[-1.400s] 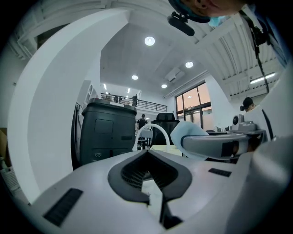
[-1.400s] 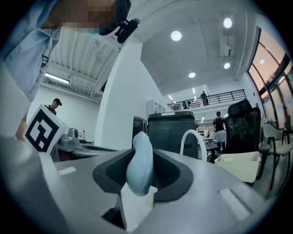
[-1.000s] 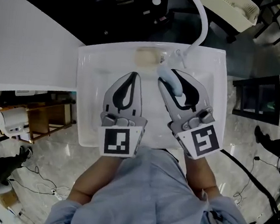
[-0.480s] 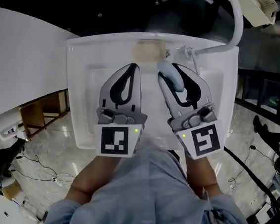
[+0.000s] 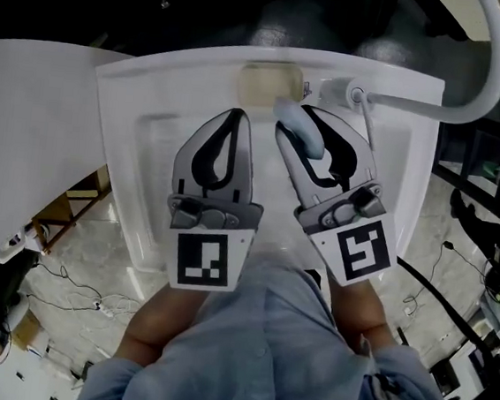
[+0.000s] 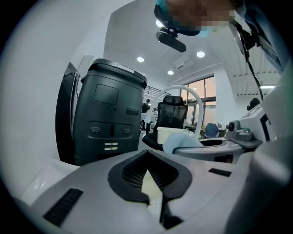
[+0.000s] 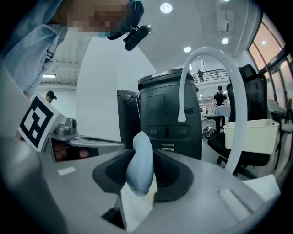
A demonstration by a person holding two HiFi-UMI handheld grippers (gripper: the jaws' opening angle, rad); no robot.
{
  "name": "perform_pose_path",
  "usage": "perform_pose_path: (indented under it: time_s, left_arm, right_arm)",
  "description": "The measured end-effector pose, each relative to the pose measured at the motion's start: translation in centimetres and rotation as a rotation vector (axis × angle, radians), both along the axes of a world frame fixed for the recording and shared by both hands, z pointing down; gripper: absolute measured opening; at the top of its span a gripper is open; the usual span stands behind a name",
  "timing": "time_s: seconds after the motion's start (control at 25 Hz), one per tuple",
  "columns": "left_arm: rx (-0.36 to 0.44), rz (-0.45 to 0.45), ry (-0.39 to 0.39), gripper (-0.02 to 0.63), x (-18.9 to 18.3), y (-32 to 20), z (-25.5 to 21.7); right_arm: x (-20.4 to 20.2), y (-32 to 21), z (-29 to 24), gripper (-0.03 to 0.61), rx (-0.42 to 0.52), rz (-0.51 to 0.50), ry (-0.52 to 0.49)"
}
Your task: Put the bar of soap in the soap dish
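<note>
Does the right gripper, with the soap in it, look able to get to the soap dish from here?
Probably yes. The right gripper holds the soap just short of the soap dish on the back rim of the sink, with nothing between them; the tap base sits to the side.

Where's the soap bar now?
Soap bar clamped in the right claw, centre of head view over the sink, near the soap dish at its back rim.

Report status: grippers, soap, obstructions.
Left gripper shut, empty. Right gripper shut on pale blue soap bar. Beige soap dish just ahead on white sink rim; nothing between.
</note>
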State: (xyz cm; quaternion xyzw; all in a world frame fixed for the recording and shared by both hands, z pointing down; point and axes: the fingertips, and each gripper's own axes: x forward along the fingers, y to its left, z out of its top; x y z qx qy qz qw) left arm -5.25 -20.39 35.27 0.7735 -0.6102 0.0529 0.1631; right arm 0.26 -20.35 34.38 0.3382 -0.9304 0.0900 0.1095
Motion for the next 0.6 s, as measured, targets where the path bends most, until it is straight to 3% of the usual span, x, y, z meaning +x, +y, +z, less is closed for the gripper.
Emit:
perform_pose_path:
  time_s: [0.6]
  left_arm:
    - [-0.067,0.012,0.021,0.005,-1.0,-1.5,4.3]
  right_arm:
    - [-1.6,-2.0,5.6,0.124,-0.092,-0.004,0.051]
